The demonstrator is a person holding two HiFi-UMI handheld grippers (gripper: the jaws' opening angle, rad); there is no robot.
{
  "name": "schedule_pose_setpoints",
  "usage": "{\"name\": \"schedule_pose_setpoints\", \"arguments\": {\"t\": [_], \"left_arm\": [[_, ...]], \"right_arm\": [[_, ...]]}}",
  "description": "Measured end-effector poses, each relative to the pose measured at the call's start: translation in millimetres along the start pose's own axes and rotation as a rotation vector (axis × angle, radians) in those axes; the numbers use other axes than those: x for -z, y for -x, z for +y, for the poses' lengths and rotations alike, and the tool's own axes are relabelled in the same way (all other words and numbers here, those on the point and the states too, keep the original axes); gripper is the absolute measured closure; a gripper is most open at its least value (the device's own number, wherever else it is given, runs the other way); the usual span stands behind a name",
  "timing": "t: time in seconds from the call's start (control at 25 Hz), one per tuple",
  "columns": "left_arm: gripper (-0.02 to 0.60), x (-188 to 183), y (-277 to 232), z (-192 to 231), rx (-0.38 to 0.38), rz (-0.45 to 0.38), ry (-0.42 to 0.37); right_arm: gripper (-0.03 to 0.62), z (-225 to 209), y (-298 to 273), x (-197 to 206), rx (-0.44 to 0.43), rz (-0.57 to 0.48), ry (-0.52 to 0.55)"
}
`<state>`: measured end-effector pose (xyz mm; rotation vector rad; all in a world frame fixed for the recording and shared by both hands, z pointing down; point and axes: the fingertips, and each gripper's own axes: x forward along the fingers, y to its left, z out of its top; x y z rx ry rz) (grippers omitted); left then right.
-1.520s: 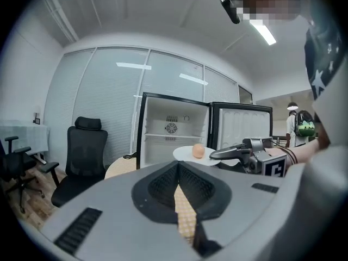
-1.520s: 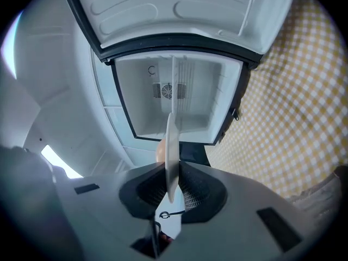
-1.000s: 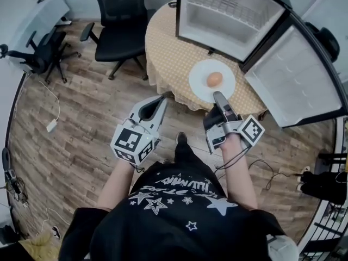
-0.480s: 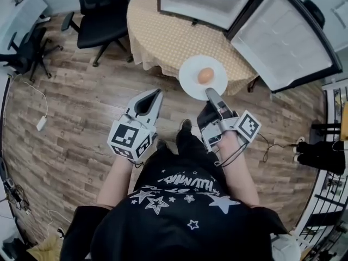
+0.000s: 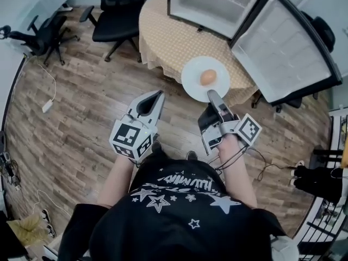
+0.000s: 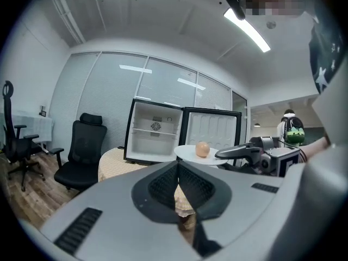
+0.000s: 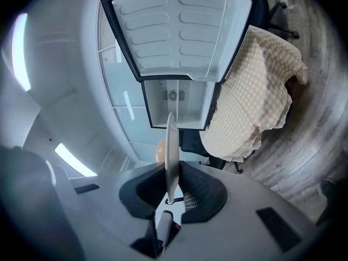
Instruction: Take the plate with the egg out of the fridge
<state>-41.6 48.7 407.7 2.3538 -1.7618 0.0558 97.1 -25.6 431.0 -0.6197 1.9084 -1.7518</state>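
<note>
A white plate [image 5: 196, 86] with a brown egg [image 5: 207, 77] on it hangs level over the front edge of the round table. My right gripper [image 5: 213, 97] is shut on the plate's near rim. In the right gripper view the plate [image 7: 170, 145] stands edge-on between the pads, the egg [image 7: 160, 151] peeking out to its left. My left gripper [image 5: 159, 95] hovers left of the plate, over the floor, shut on nothing. From the left gripper [image 6: 177, 167] view I see the plate [image 6: 190, 154], the egg [image 6: 202, 148] and the right gripper [image 6: 239, 152].
The small fridge [image 5: 212, 4] stands open and bare on the yellow-checked table [image 5: 168, 37], its door [image 5: 283, 48] swung out to the right. Two black office chairs [image 5: 117, 10] [image 5: 38, 37] stand on the wood floor. Cables trail at the left [image 5: 49, 105] and right [image 5: 272, 167].
The plate with the egg has come back from over the table to its front edge, still held in the right gripper. The left gripper keeps its place beside it.
</note>
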Motion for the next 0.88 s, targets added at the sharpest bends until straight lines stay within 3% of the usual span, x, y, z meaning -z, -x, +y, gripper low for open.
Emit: {"name": "schedule_pose_setpoints", "arguments": {"t": [0.4,0.88], "left_arm": [[0.574,2,-18,-78,-0.076,0.006,-0.025],[0.574,-2,-13,-137,-0.155,-0.019,-0.026]], "right_arm": [[0.536,-5,52,-35,-0.024,0.108,-0.039],[0.536,-12,93,-72,-0.026,0.147,-0.057]]}}
